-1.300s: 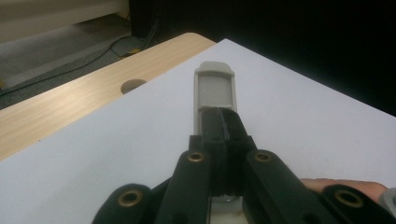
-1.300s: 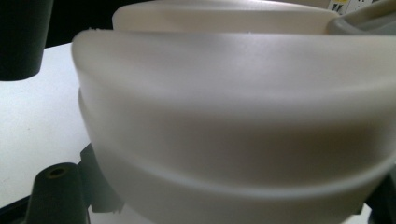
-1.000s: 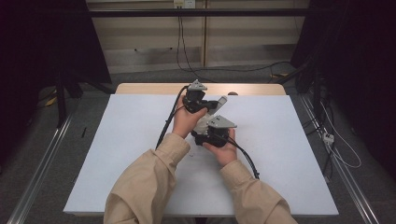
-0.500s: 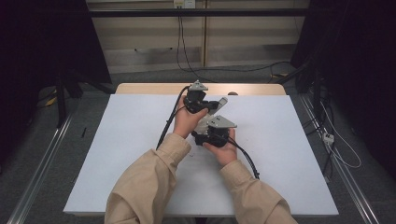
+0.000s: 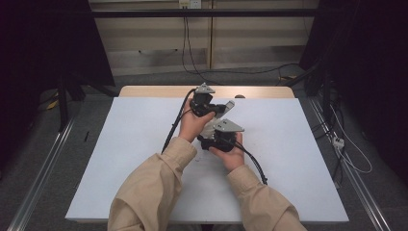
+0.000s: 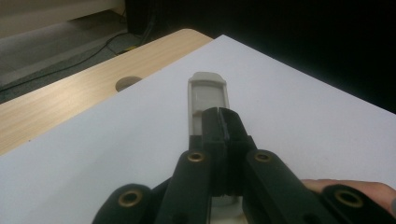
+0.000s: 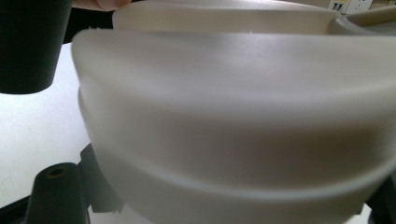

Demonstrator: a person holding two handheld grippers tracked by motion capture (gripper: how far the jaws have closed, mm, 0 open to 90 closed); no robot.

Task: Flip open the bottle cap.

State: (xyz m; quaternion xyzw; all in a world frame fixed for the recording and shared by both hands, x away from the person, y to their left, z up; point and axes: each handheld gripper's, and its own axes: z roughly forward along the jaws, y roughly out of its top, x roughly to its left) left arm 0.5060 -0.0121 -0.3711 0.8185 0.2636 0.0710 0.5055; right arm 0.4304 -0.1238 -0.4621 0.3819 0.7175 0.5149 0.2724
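Observation:
A person holds both grippers close together over the middle of the white table (image 5: 120,159). Between them is a pale, milky plastic container (image 5: 210,128) with a grey flat tab (image 5: 227,106) sticking out. In the right gripper view its rounded wall (image 7: 233,116) sits hard against the camera. My right gripper (image 5: 215,131) is closed on it from the near side. My left gripper (image 6: 222,122) has its jaws pressed together, lying along the tab (image 6: 208,91). Whether they pinch any of the tab I cannot tell.
A bare wooden strip (image 5: 159,91) with a round hole (image 6: 128,83) runs along the table's far edge. Black cables (image 5: 255,166) trail from both grippers across the white surface. Beside the table lie floor rails (image 5: 43,168) and wires (image 5: 351,159), with dark curtains at both sides.

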